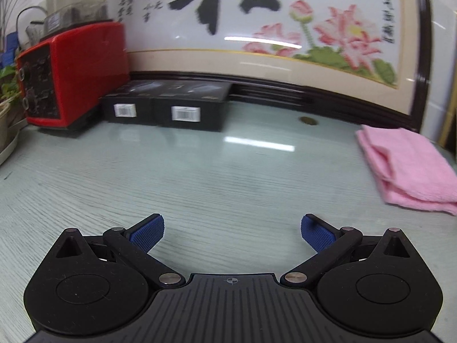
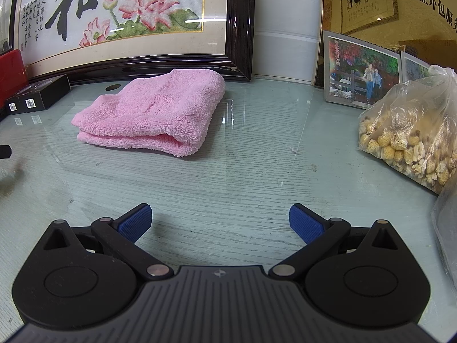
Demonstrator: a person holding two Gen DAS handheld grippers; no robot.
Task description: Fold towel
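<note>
Your towel lay folded on the surface, both claws empty.

Your left claw was spread wide and held nothing, with the pink towel at about two o'clock from it, well apart. Your right claw was equally wide open and empty, the towel ahead at eleven o'clock, just in front of the framed picture. A bag of dried flowers sat at two o'clock, and black boxes rested beside the red appliance.
</note>
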